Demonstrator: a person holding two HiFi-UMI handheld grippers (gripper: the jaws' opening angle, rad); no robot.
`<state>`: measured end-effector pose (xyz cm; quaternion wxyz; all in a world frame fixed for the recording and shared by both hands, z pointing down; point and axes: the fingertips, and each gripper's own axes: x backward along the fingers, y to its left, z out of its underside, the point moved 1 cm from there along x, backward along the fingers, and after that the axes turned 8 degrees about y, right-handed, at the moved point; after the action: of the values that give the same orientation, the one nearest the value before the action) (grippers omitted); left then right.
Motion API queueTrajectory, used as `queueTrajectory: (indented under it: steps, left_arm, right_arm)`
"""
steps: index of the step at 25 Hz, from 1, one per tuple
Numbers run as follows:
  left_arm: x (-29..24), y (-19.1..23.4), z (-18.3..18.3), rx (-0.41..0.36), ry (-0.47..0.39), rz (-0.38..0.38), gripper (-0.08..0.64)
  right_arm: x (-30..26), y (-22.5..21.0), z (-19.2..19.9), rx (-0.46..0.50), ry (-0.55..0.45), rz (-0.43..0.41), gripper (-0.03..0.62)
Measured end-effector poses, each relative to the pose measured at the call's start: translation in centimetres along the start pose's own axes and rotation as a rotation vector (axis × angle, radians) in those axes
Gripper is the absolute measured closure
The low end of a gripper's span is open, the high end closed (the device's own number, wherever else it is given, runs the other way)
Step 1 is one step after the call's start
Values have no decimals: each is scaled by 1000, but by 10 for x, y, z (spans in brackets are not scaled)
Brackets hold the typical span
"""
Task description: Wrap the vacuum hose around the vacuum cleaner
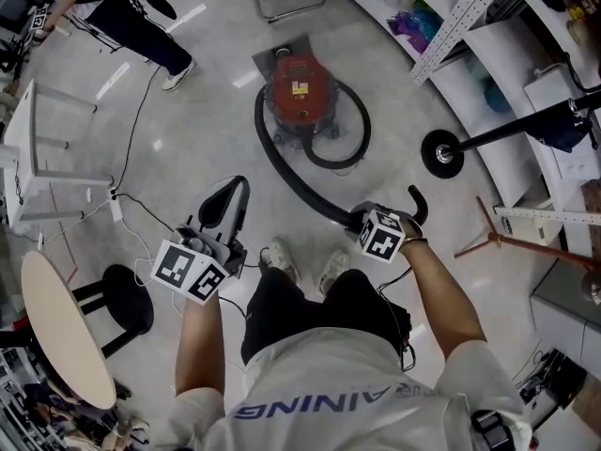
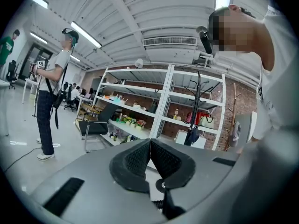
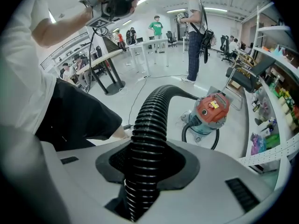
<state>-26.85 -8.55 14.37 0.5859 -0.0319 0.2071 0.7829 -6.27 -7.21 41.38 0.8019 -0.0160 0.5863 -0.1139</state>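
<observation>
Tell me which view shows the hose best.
Head view: the hose runs from the vacuum across the floor to the right gripper. Right gripper view shows mainly the clamped stretch; left gripper view, none.

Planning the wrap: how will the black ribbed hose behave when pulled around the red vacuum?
Likely floppy: the hose lies in loose curves. Its ribs should resist slipping in the right claw. Tugging may shift the vacuum cleaner.

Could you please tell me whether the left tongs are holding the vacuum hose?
No, the left tongs are closed on nothing, while the vacuum hose is gripped by the right tongs.
</observation>
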Motion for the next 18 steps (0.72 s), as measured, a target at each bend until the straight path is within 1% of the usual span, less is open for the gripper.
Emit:
queueTrajectory:
  steps: [4, 8, 13, 15, 18]
  left_arm:
    - [-6, -2, 14, 20, 15, 36, 543]
    - [-5, 6, 34, 3, 29, 67, 543]
    - [8, 21, 73, -19, 79, 101, 543]
    - [10, 29, 89, -12, 90, 105, 543]
    - [13, 36, 115, 11, 96, 91, 543]
  right_arm:
    - [-8, 1, 16, -9, 35, 19, 449]
    - [-22, 7, 18, -25, 51, 50, 449]
    - [-44, 19, 10, -28, 53, 103, 449]
    - [-57, 19, 9, -22, 60, 123, 449]
    - [-76, 23, 11, -2, 56, 130, 449]
